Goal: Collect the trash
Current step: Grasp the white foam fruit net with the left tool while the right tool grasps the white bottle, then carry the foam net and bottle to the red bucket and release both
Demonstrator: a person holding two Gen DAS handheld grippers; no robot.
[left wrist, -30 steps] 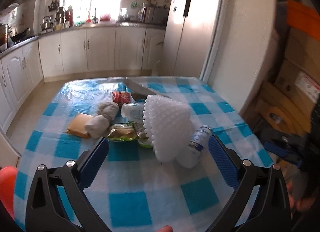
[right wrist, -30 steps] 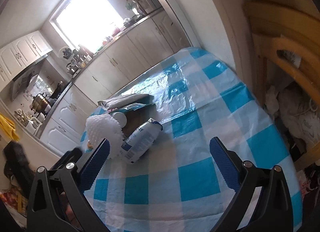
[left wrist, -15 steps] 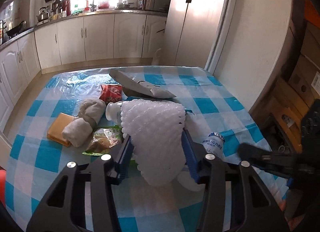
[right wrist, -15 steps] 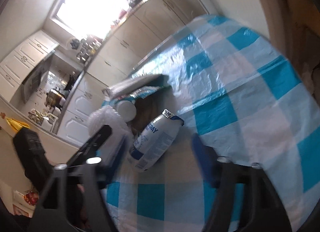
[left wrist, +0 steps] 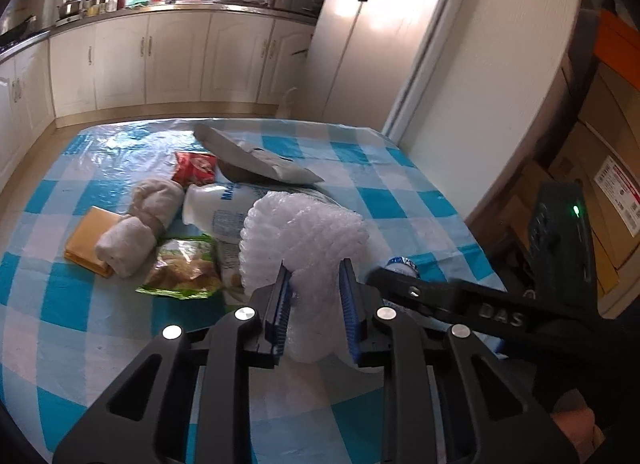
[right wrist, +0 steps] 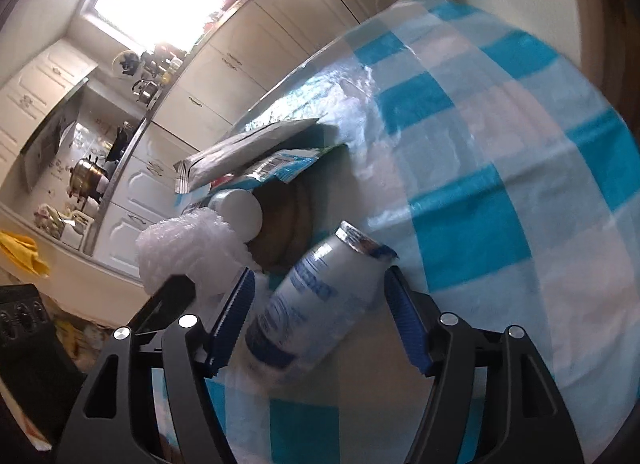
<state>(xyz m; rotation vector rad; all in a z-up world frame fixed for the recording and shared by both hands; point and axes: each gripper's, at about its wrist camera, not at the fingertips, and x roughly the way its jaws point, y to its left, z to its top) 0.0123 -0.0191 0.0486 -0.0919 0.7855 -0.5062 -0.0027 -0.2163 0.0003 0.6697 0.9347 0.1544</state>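
Foam netting [left wrist: 304,240], white and bubbly, sits pinched between the blue pads of the left hand-held gripper [left wrist: 314,304], whose jaws are clenched on its lower end. Just right of that gripper, the black arm of the right hand-held gripper [right wrist: 318,312] crosses the left wrist view; its jaws stand apart on either side of a white plastic bottle [right wrist: 308,308] with blue print and a foil top, which lies tilted on the bench [left wrist: 100,344]. Whether the pads touch the bottle cannot be told from the blurred right wrist view.

Left of the left gripper, near it, lies a green snack wrapper [left wrist: 184,268], and beyond that a rolled beige cloth [left wrist: 140,224] resting against a flat yellow packet [left wrist: 86,242]. Ahead of the netting, a second white bottle [left wrist: 218,210] lies on its side, touching the netting. Farther ahead sit a red wrapper [left wrist: 194,168] and a grey foil pouch [left wrist: 256,160] propped over a dark brown object that is mostly hidden. The bench wears a blue-and-white checked plastic cover. Well beyond it stand cream kitchen cabinets [left wrist: 160,60].
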